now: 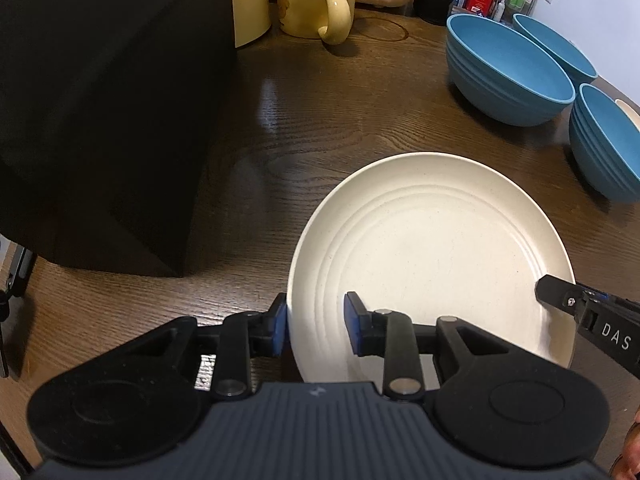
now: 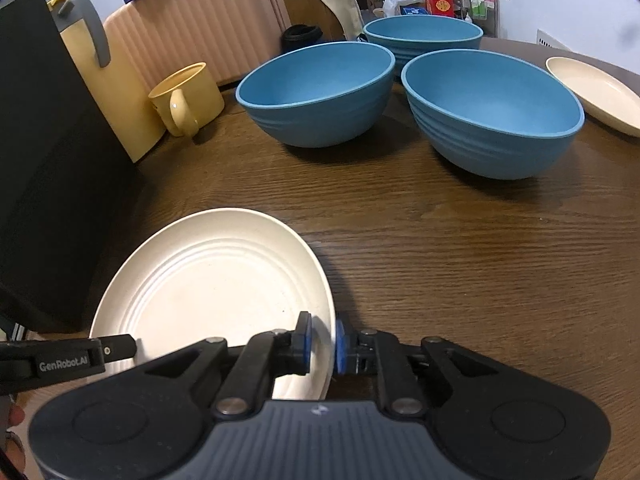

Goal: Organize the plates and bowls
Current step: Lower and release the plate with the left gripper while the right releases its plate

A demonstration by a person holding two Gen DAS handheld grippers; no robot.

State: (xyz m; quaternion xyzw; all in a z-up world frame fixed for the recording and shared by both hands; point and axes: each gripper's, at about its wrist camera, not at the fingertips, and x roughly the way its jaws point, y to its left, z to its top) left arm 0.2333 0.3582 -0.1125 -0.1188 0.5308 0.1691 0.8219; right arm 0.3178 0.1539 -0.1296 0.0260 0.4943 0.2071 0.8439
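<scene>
A cream ridged plate (image 1: 428, 256) (image 2: 212, 280) lies on the dark wooden table (image 2: 440, 260). My left gripper (image 1: 316, 324) straddles its near-left rim, one blue pad outside and one over the plate, with a clear gap, so it is open. My right gripper (image 2: 323, 342) straddles the opposite rim with a narrow gap and is also open; one of its fingers (image 1: 560, 294) shows in the left wrist view. Three blue bowls (image 2: 316, 96) (image 2: 424, 36) (image 2: 492, 116) stand apart behind the plate. A second cream plate (image 2: 596, 92) rests at the far right.
A large black box (image 1: 100, 120) stands close to the plate's left. Behind it are a yellow jug (image 2: 104, 92) and a yellow mug (image 1: 316, 0) (image 2: 188, 96). A pink ribbed case (image 2: 192, 20) and clutter line the back. Bare tabletop lies between plate and bowls.
</scene>
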